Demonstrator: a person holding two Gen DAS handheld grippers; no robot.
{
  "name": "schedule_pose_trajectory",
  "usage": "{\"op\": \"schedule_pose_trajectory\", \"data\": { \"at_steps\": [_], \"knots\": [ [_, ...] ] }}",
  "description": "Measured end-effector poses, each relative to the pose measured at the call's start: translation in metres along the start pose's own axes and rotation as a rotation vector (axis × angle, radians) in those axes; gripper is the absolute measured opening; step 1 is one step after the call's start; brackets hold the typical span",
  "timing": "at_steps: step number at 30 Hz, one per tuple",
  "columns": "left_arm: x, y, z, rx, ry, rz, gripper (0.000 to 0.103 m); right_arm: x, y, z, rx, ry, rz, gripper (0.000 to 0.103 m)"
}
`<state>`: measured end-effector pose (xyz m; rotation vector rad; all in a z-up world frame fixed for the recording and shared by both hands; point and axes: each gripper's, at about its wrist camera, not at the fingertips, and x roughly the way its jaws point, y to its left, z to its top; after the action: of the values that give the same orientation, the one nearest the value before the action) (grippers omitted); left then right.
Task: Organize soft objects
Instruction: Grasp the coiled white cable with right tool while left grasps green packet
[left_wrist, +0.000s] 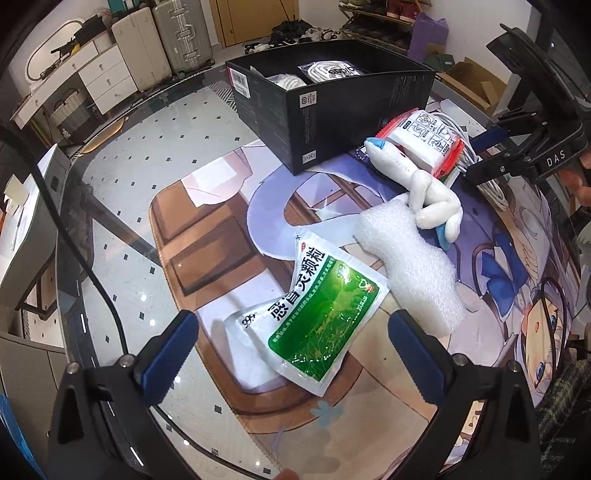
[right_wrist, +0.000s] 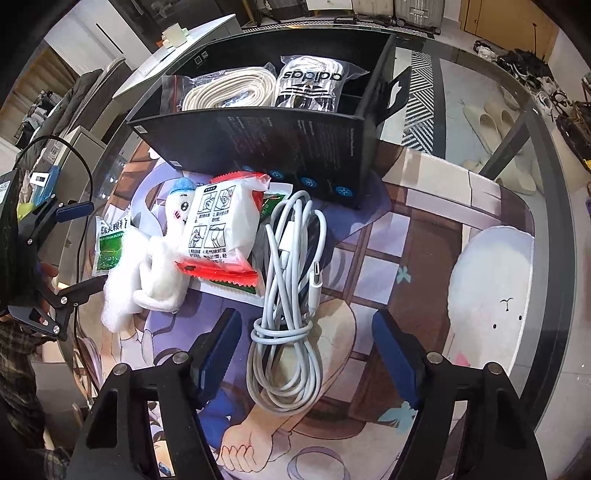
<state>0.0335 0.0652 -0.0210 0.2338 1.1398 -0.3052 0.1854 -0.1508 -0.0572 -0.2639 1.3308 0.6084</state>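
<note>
Between right tool (right_wrist: 306, 354) fingers — white cable (right_wrist: 291, 295), untouched

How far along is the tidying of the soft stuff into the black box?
Done: two bagged items, a cream strap and a black-and-white bag, lie in the black box. In hand: nothing is gripped; the right gripper straddles the white cable, and the left gripper sits open over the green sachet. Left on the mat: cable, sachet, plush toy, red-edged packet, white foam.
</note>
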Motion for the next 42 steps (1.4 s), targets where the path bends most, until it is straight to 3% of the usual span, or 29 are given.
{"op": "schedule_pose_trajectory", "data": {
  "at_steps": [11, 14, 21, 30, 38, 42],
  "knots": [
    [0.008, -0.006, 0.001, 0.108, 0.001, -0.041, 0.103, 0.004, 0.013, 0.001, -0.043, 0.005, -0.067, 0.067],
    [0.011, -0.008, 0.002, 0.14, 0.01, -0.03, 0.103, 0.005, 0.017, 0.002, -0.052, 0.008, -0.087, 0.061],
    [0.014, -0.002, 0.004, 0.142, 0.014, -0.081, 0.103, 0.008, 0.033, -0.001, -0.093, 0.011, -0.151, 0.051],
    [0.017, 0.006, 0.007, 0.153, 0.0, -0.12, 0.102, 0.006, 0.03, -0.001, -0.112, 0.025, -0.146, 0.035],
    [0.007, -0.01, 0.002, 0.195, -0.024, -0.145, 0.075, 0.003, 0.019, -0.001, -0.097, 0.028, -0.122, 0.034],
    [0.004, -0.014, 0.001, 0.195, -0.024, -0.147, 0.067, 0.002, 0.017, -0.002, -0.102, 0.031, -0.128, 0.034]
  ]
}}
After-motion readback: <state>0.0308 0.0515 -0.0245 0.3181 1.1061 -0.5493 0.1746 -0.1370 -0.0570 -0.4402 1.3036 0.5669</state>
